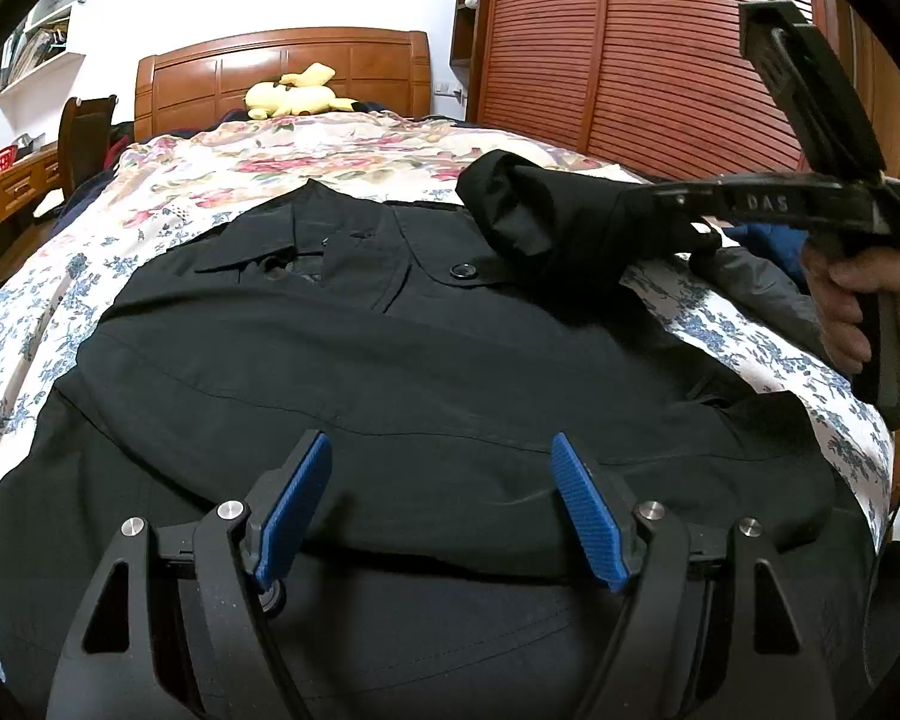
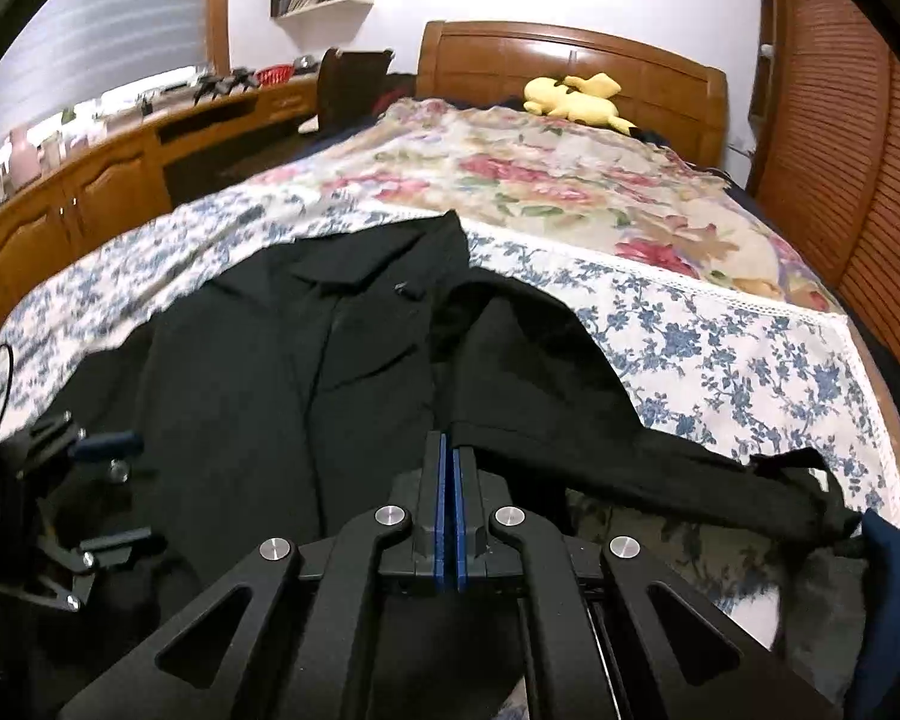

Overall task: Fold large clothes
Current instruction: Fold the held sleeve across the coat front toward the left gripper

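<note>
We see a large black coat (image 1: pixel 342 372) spread flat across a bed, collar toward the headboard, one dark button (image 1: pixel 464 270) showing near the chest. Its fabric looks smooth and matte, with a few long creases. The right sleeve (image 1: pixel 546 222) is lifted off the bed and bunched into a thick roll, carried over the coat's shoulder.

Our right gripper (image 2: pixel 449 456) has its blue pads pressed together; in the left wrist view the sleeve's end hangs from its tip, so it is clamped on that sleeve. A hand (image 1: pixel 870 318) wraps its handle. Our left gripper (image 1: pixel 441 468) hovers low over the coat's lower half, its blue pads (image 1: pixel 297 504) standing well apart with nothing between them.

Under the coat lies a blue-flowered sheet (image 2: pixel 720 348), and beyond it a quilt with red and pink flowers (image 2: pixel 540 180). A yellow plush toy (image 1: pixel 297 97) rests against the wooden headboard (image 1: pixel 282 69). A slatted wooden wardrobe (image 1: pixel 660 48) stands at the right of the bed, and a wooden desk (image 2: pixel 120 180) with clutter runs along the left. Dark blue cloth (image 2: pixel 894 588) and grey fabric lie bunched at the bed's near right edge, beside the coat.
</note>
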